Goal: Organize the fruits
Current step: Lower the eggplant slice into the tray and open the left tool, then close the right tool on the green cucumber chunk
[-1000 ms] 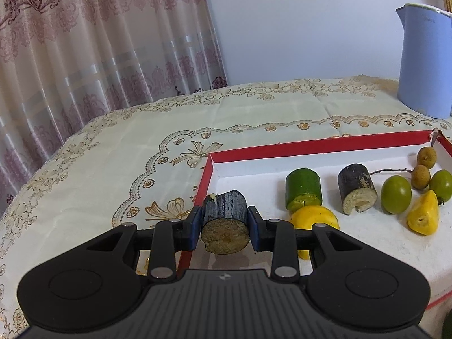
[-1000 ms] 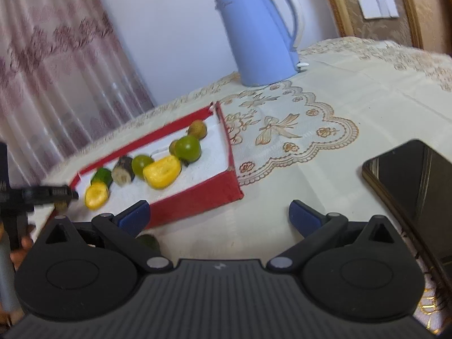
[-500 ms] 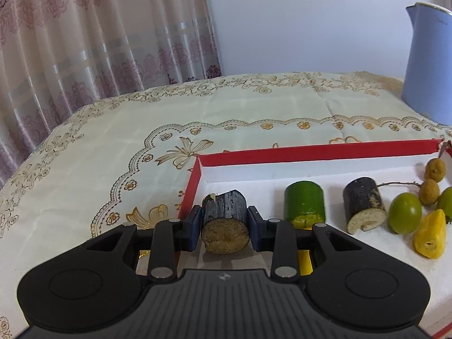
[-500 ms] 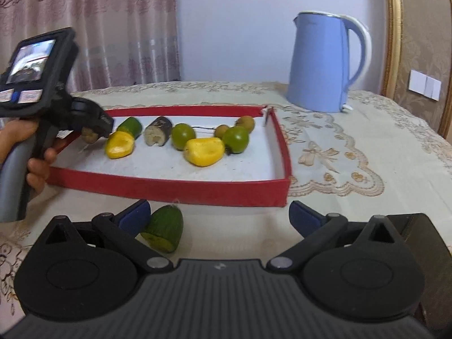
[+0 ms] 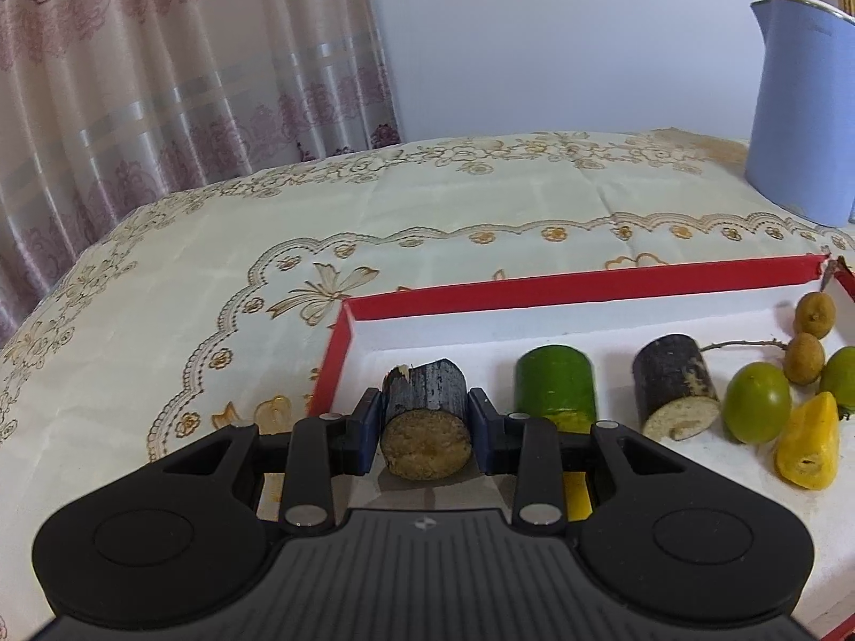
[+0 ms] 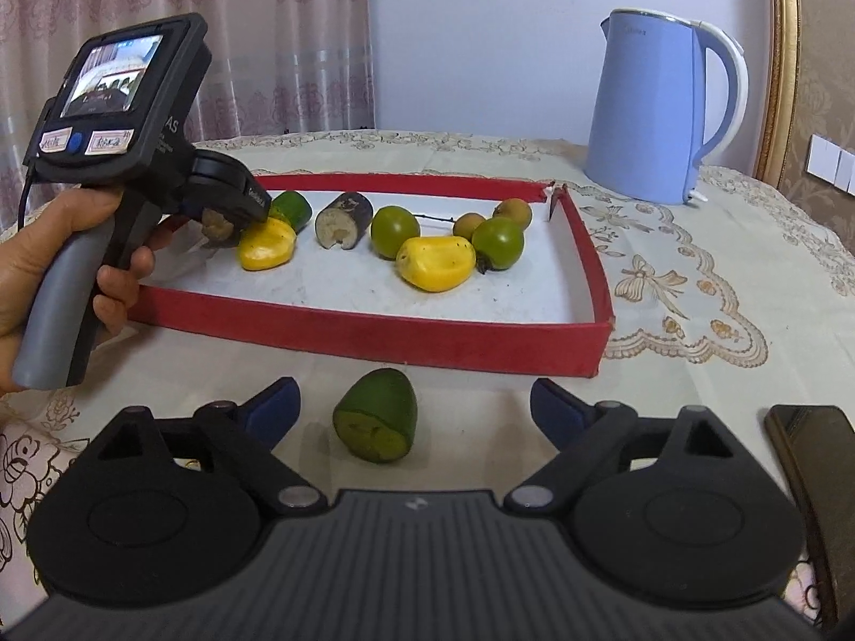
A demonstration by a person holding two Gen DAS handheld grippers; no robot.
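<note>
Our left gripper (image 5: 426, 422) jaws clamp a dark-skinned cut cane stub (image 5: 426, 422) over the near-left corner of the red-walled white tray (image 6: 374, 328). Our right gripper (image 6: 414, 408) jaws are closing, untouched cut green fruit piece (image 6: 377, 416) between them, near the tray's front wall.

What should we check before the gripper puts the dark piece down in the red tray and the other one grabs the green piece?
1. Left gripper firmly pinching the dark-skinned cylindrical cut piece: ok, pads press both its sides.
2. Piece is above the red-walled white-floored tray: ok, just inside its left corner.
3. Free floor beneath it: cannot tell, gripper hides it; a yellow hollow fruit half lies close.
4. Green cut fruit piece on the embroidered cream tablecloth sits between the right gripper fingers: ok.
5. Right jaws gripping it: not ok, they are closing, pads not touching yet.
6. Black phone clear of the right gripper: ok.
</note>
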